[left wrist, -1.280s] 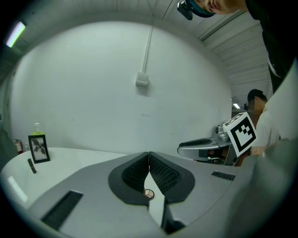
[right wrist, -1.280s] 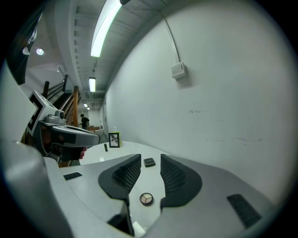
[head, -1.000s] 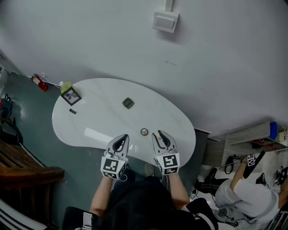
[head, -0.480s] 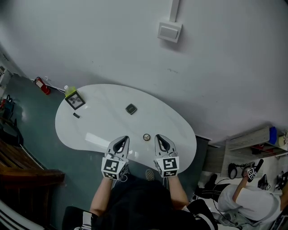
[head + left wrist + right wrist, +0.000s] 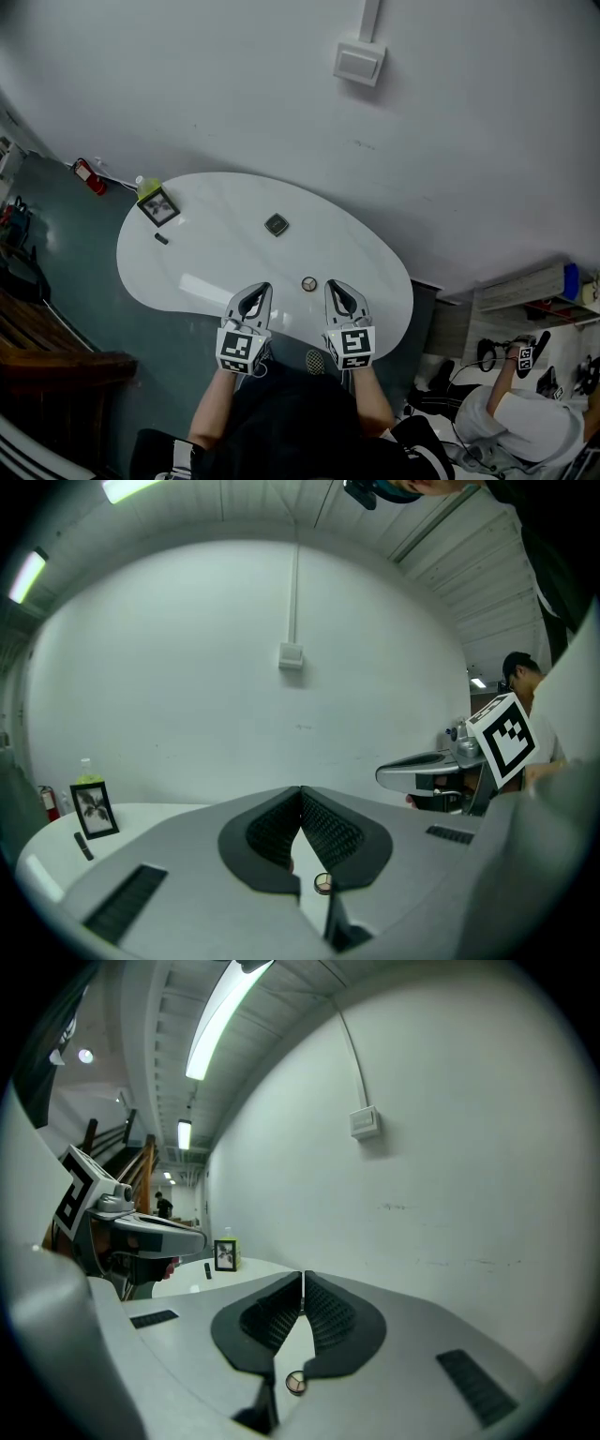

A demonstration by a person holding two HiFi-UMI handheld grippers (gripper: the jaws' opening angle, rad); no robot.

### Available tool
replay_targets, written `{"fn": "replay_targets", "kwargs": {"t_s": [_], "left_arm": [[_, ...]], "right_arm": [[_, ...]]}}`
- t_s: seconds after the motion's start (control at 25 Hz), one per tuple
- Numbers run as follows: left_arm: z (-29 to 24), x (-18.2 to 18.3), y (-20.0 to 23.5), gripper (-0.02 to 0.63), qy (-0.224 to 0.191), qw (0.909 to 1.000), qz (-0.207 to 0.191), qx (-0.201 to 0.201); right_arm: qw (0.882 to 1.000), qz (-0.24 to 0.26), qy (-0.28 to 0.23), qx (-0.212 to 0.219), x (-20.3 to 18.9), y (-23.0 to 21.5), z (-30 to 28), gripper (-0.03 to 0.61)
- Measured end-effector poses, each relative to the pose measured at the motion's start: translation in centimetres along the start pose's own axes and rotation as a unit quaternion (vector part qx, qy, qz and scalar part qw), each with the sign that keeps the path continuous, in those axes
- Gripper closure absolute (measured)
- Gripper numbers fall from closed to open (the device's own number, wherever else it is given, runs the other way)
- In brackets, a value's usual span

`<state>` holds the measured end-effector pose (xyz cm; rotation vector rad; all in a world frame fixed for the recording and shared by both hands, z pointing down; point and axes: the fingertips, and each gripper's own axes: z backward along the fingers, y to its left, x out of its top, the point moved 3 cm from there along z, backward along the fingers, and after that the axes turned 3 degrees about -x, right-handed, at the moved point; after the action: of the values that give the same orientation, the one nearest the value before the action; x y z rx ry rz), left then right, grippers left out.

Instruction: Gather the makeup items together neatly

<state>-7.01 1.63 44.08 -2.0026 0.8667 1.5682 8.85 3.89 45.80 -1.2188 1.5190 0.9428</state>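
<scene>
Three small makeup items lie well apart on the white kidney-shaped table (image 5: 225, 258). Both claws hang at the near edge, pointing across it toward the wall.

The left gripper (image 5: 262, 287) has its ribbed pads pressed together with nothing between them. The right gripper (image 5: 334, 285) is the same, pinched to a thin seam and empty.

The small round open compact with pale pans (image 5: 308, 283) sits on the tabletop between the two claw tips, level with them and somewhat closer to the right one. Each gripper view shows it low in the gap behind its own pads.

The dark square compact (image 5: 276, 224) lies farther out, roughly straight ahead of the left claw near the table's middle.

The short black stick (image 5: 161, 238) lies far off to the left, just beside the black-framed picture (image 5: 157, 208). Its long axis runs slantwise, though it is too small to read more.

By my judgement the left hand is placed for the square compact and the stick, and the right for the round one. Either claw must open before taking anything.
</scene>
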Motion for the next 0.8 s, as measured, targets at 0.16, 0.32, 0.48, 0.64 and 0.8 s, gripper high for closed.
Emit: {"fn": "replay_targets", "kwargs": {"t_s": [0.16, 0.32, 0.48, 0.64, 0.8], "left_arm": [[0.2, -0.5, 0.7, 0.594, 0.0, 0.9998, 0.02, -0.004], [0.5, -0.7, 2.3, 0.594, 0.003, 0.9998, 0.018, -0.009], [1.0, -0.7, 4.6, 0.594, 0.002, 0.9996, 0.014, -0.024], [1.8, -0.7, 7.5, 0.594, -0.002, 0.999, 0.009, -0.043], [2.4, -0.9, 10.0, 0.594, -0.009, 0.9979, 0.007, -0.064]], "right_arm": [[1.0, -0.001, 0.005, 0.001, -0.2, 0.7, -0.2, 0.543], [1.0, -0.004, 0.006, -0.003, 0.0, 1.9, -1.1, 0.543], [1.0, -0.01, 0.007, -0.016, 0.2, 3.6, -2.3, 0.543], [0.999, -0.014, 0.007, -0.036, 0.8, 6.2, -3.7, 0.543], [0.999, -0.012, 0.006, -0.053, 1.6, 8.9, -4.9, 0.542]]}}
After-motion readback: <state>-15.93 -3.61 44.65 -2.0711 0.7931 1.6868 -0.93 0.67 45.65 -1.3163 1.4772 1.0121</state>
